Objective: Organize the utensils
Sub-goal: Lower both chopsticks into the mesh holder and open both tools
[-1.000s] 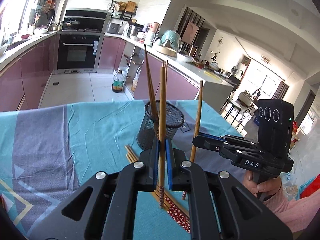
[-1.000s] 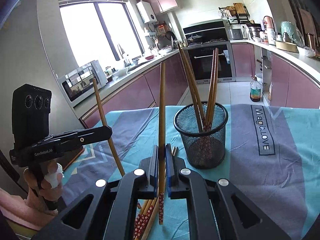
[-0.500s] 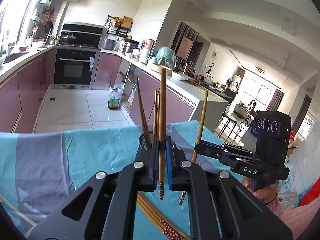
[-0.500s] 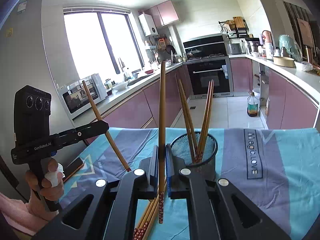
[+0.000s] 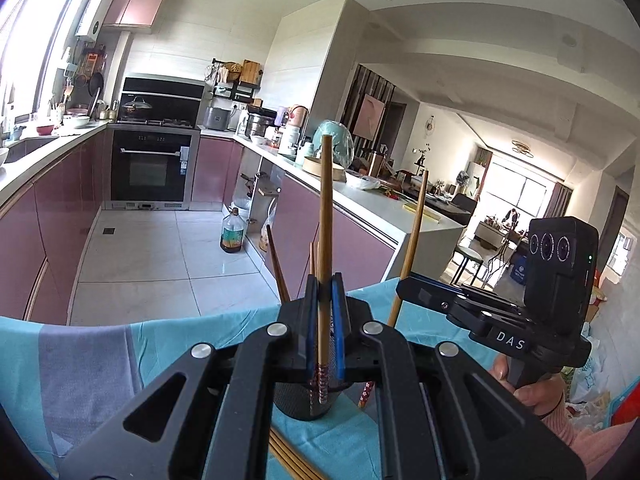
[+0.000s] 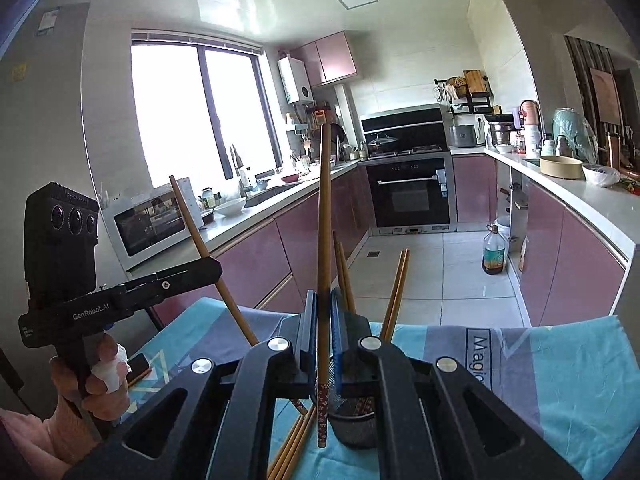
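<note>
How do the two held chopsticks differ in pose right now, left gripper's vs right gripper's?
In the right wrist view, the left gripper holds its chopstick tilted, while the right gripper holds its chopstick about upright. The right one's patterned end hangs beside the mesh holder, over the loose chopsticks on the cloth; the left one's lower end is hidden there. Both are brown with a red patterned end, each clamped partway along its length.

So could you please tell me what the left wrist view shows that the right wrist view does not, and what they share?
Only the left wrist view shows the living room window and the right tongs from outside. Only the right wrist view shows the microwave, the kitchen window and the left tongs from outside. Both show the oven, the mesh cup, loose chopsticks on the teal cloth, and each tongs shut on one upright chopstick.
</note>
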The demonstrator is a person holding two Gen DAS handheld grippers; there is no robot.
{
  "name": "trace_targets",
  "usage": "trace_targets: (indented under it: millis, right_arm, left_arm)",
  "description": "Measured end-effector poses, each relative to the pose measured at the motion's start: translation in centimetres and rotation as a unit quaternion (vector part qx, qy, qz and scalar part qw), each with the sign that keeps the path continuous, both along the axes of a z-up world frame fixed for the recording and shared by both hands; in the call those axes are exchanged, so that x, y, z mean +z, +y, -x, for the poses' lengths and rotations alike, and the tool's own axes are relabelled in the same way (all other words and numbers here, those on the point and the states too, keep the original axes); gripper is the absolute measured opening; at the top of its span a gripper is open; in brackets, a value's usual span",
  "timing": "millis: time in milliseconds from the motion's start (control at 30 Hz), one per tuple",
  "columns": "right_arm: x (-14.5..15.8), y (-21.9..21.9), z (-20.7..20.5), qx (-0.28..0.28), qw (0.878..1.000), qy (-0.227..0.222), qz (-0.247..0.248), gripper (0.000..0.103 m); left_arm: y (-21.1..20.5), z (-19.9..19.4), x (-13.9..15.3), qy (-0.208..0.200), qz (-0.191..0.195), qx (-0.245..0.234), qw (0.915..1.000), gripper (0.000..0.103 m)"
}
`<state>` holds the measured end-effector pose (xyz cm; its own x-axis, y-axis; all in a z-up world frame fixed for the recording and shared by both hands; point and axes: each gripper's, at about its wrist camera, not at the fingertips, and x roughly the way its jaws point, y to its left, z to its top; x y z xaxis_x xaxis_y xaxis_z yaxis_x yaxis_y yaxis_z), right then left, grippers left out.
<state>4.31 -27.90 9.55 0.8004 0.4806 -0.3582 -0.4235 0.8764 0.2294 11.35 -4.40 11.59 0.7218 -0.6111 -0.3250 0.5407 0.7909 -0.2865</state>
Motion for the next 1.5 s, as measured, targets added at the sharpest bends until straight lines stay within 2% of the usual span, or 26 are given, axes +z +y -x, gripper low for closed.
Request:
trace_targets:
  millis: [233, 500, 933, 1233, 1300, 1367, 1400, 1500]
  right_arm:
    - [0.2, -0.5, -1.8, -0.014, 1.000, -0.004, -0.003, 0.005]
    - [-1.8, -0.2, -3.4, -0.030, 0.999, 0.019, 0.008, 0.005]
    - [-6.3, 0.7, -5.7, -0.030, 0.991, 0.120, 0.043, 0.005]
    - [-6.9, 0.5, -6.5, -0.042, 0.989, 0.137, 0.040, 0.008]
    - [-6.8, 0.5, -6.3, -0.043, 0.989, 0.134, 0.040, 0.009]
    - [-6.6, 0.3, -6.1, -0.044, 0.990, 0.131, 0.038, 0.014]
    - [-6.6, 0.3, -5.9, -0.044, 0.990, 0.129, 0.037, 0.018]
    - [-6.3, 0.3, -5.1, -0.045, 0.991, 0.120, 0.037, 0.018]
  left_arm:
    - [-1.2, -1.1, 1.1, -0.014, -0.011, 0.006, 0.9998, 0.007]
    - [-3.3, -2.1, -0.3, 0.000, -0.052, 0.010, 0.9986, 0.007]
    - [-5.9, -4.0, -4.7, 0.074, -0.107, -0.032, 0.9910, 0.008]
    - [-5.3, -6.1, -5.8, 0.094, -0.106, -0.017, 0.9898, 0.008]
    - [-5.1, -6.4, -6.0, 0.098, -0.106, -0.010, 0.9895, 0.012]
    - [-4.8, -6.5, -6.3, 0.098, -0.107, -0.002, 0.9895, 0.025]
    - [-4.7, -6.4, -6.4, 0.097, -0.109, 0.002, 0.9893, 0.025]
    - [-4.0, -6.3, -6.8, 0.097, -0.106, 0.009, 0.9896, 0.025]
